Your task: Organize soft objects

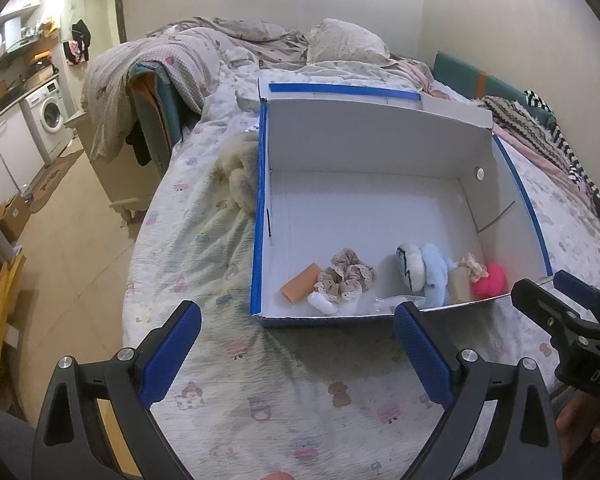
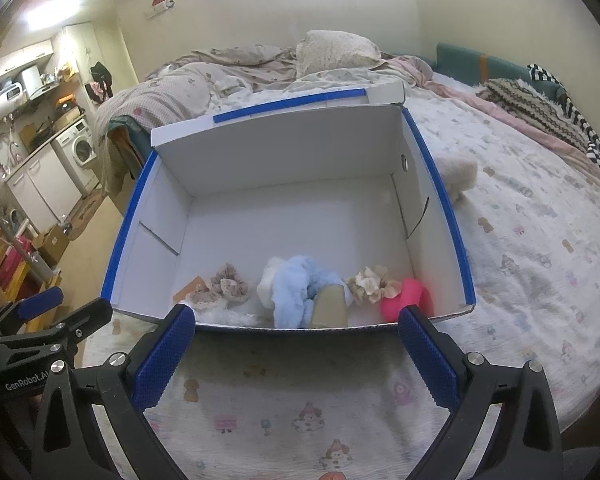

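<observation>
Nearly done: small soft items sit in box [image 2: 172, 184].
Both tongs, left [image 1: 296, 344] and right [image 2: 296, 344], apart, empty; fluffy piece [image 2: 458, 176] remains on bed [image 2: 540, 240], touching box's right wall.

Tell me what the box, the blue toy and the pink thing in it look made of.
Box: white cardboard, matte, with folded flaps and blue edges.
Blue toy: fluffy plush fabric, by its fuzzy surface.
Pink thing: smooth and bright; perhaps foam or soft plastic, hard to tell.
</observation>
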